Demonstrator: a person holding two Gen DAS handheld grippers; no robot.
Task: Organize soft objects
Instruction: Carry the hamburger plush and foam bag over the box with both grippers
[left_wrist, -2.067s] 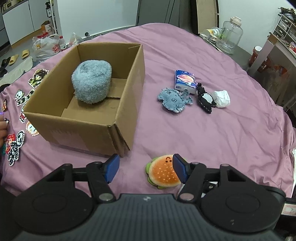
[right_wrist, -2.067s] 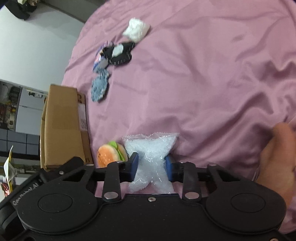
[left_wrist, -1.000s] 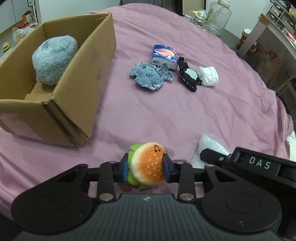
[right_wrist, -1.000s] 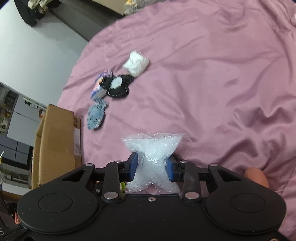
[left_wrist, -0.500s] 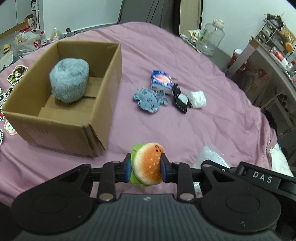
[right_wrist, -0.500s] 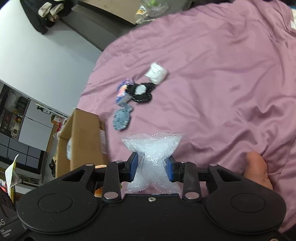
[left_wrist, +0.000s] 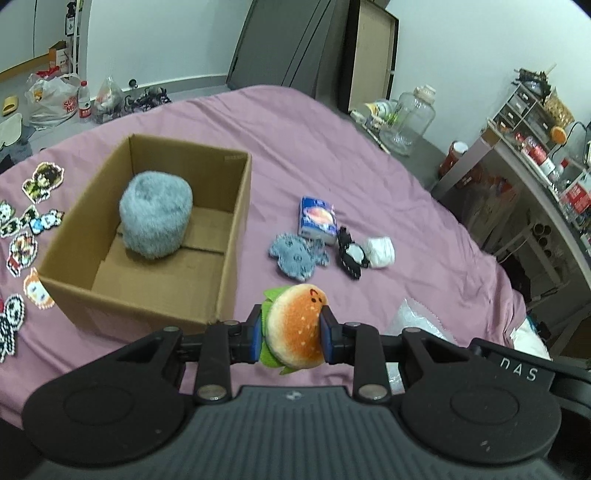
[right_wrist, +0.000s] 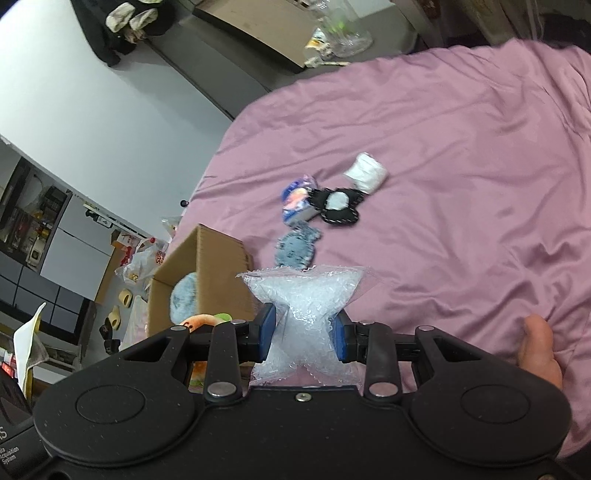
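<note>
The left gripper (left_wrist: 291, 334) is built of matte black plastic, with two round discs set at either side of a ribbed dark-grey centre panel. Blue pads are fitted to its fingertips (left_wrist: 254, 338), and silver screw heads are seen at the linkage pivots. The right gripper (right_wrist: 306, 334) is made alike, its centre panel smooth and speckled, with white lettering printed on its side.

Fuzzy plush burger (left_wrist: 293, 328), crinkly clear plastic bag (right_wrist: 304, 314), matt cardboard box (left_wrist: 147, 236), smooth cloth sheet (left_wrist: 406, 206).

Fluffy ball (left_wrist: 156, 220) inside box (left_wrist: 236, 229); small toys (left_wrist: 297, 256) lie right of it.
</note>
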